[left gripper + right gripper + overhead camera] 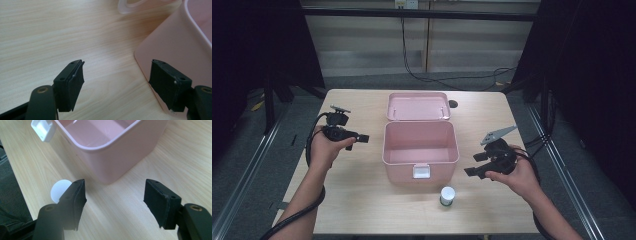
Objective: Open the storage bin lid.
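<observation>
An open pink box (402, 169) stands mid-table, its lid (418, 106) laid back behind it and a white latch (421, 171) on its front wall. A small bottle with a white cap (447, 195) stands in front of the box. My left gripper (362, 138) is held left of the box, pointing at it. In the left gripper view, my left gripper (116, 77) is open over bare wood beside the box wall (175, 47). My right gripper (473, 165) hovers right of the box, open. In the right gripper view, my right gripper (115, 195) frames the box corner (120, 157), with the white cap (59, 190) behind its left jaw.
The light wooden table (362, 200) has bare room on both sides of the box. A dark cable (447, 80) runs across the floor beyond the far edge. Metal rails flank the table. The latch (43, 128) sticks out at the top left of the right gripper view.
</observation>
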A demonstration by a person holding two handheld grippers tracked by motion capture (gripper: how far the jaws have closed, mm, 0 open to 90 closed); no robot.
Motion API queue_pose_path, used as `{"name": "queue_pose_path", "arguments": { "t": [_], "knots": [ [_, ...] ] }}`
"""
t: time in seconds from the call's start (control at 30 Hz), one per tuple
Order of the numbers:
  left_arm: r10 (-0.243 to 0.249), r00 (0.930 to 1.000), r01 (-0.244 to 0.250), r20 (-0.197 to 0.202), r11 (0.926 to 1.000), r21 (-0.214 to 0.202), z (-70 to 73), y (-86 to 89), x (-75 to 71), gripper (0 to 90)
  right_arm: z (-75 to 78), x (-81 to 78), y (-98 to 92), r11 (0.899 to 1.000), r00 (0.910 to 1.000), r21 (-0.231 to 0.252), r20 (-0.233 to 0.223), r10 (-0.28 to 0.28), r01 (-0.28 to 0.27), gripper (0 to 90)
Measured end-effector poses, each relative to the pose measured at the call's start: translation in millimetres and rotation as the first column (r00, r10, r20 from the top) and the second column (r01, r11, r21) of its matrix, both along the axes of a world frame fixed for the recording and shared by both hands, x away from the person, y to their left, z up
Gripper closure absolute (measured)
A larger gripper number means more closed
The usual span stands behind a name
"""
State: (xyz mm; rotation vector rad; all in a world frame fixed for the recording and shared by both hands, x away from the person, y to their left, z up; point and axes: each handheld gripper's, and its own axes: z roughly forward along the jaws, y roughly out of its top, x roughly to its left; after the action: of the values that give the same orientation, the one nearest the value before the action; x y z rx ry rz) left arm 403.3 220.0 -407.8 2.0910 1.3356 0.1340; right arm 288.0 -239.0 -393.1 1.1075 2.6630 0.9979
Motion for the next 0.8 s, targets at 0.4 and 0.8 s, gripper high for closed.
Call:
{"name": "queue_pose_path", "arguments": {
  "t": [0.4,0.8],
  "knots": [
    [-0.024,0.9997,0.024,0.011,0.9996,-0.018,-23.0,3.0,-18.3,24.1,-8.3,-6.3,5.0,0.998,0.9991,-0.045,-0.027,0.031,-0.033,32.9],
    [-0.077,0.9968,0.077,0.02,0.9969,-0.014,-55.1,8.0,-36.2,21.9,-15.6,-13.5,11.4,0.995,0.9969,-0.076,-0.048,0.061,-0.065,32.9]
  ]
}}
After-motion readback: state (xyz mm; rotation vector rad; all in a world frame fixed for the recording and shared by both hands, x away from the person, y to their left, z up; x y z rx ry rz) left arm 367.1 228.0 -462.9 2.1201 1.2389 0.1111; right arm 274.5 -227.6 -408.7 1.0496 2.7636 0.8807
